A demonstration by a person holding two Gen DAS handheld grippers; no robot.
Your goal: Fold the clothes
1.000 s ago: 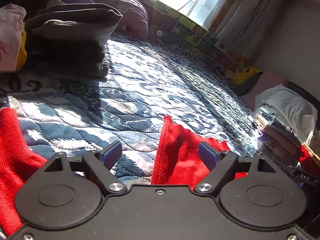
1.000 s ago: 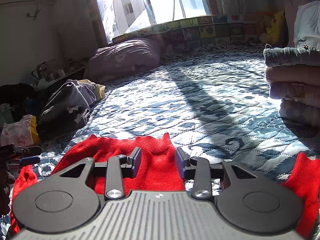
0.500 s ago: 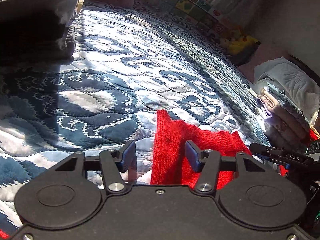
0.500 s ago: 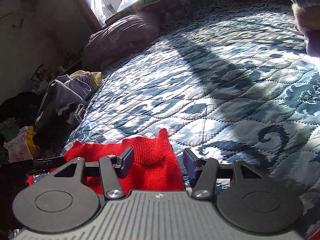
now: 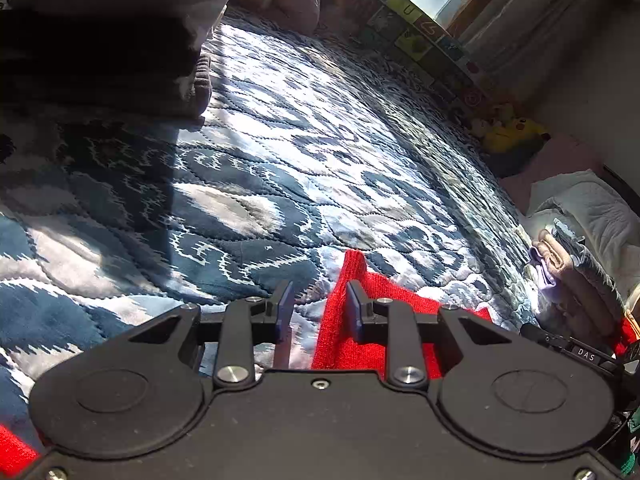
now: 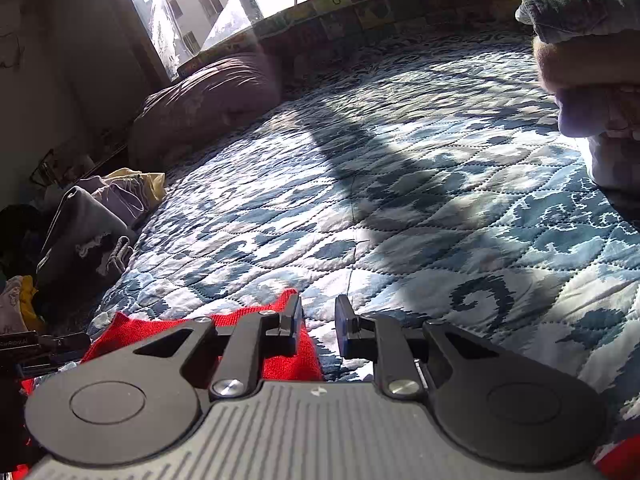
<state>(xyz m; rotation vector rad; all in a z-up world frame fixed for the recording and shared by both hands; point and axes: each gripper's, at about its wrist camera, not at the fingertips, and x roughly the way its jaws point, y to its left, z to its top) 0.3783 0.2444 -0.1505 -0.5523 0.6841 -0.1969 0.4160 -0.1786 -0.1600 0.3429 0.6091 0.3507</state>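
Both grippers are lining up on the far corners of the red knit garment (image 5: 362, 322), which is lying on the blue patterned quilt (image 5: 280, 168); this looks like the grasping step before a fold. The left gripper (image 5: 319, 309) is standing narrowly parted, the garment's left edge between its pads. The right gripper (image 6: 319, 325) is likewise narrowly parted, the red corner at its 9 o'clock finger, though whether cloth is truly between its pads is hard to tell. Next, both need closing firmly on the knit, then lifting together
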